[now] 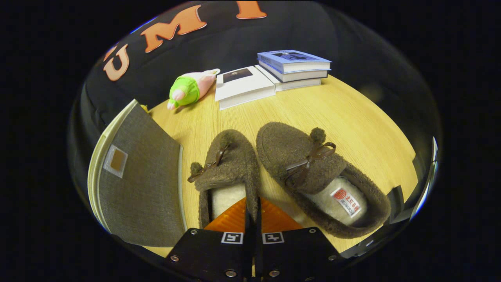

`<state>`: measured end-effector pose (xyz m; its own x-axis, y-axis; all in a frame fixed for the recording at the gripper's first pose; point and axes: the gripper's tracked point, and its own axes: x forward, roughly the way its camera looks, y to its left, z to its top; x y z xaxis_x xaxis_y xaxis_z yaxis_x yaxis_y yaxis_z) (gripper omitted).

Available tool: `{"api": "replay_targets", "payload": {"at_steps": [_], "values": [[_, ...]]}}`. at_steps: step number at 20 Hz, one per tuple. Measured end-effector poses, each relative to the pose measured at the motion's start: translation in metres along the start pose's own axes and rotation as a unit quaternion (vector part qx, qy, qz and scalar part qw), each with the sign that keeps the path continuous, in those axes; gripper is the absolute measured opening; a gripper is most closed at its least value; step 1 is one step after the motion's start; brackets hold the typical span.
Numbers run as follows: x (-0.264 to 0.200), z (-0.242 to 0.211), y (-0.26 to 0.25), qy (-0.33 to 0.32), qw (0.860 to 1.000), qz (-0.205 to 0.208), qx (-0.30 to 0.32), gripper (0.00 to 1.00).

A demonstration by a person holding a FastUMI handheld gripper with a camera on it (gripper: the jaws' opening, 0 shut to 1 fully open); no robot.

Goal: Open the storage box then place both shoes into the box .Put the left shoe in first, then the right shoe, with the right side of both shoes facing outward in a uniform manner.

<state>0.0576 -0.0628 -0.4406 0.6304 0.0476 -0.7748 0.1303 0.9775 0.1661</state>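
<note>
Gripper [252, 213] clamps left shoe [229, 168] rim, between storage box [145, 184] and right shoe [313, 172].

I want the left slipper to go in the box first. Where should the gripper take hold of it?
On the side wall of its collar nearest the other slipper, coming down from above. The left slipper sits upright with its opening up, so that thin rim fits between the fingers. The gripper is already shut on it.
</note>
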Motion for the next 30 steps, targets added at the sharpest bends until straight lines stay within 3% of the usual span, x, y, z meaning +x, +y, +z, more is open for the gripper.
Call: {"api": "replay_targets", "payload": {"at_steps": [8, 15, 23, 30], "values": [[-0.035, 0.014, 0.009, -0.027, 0.999, 0.008, 0.016, 0.01], [-0.094, 0.050, 0.031, -0.070, 0.996, 0.012, 0.054, 0.01], [-0.155, 0.086, 0.092, -0.116, 0.990, 0.045, 0.068, 0.01], [-0.157, 0.085, 0.168, -0.112, 0.990, 0.077, 0.043, 0.01]]}}
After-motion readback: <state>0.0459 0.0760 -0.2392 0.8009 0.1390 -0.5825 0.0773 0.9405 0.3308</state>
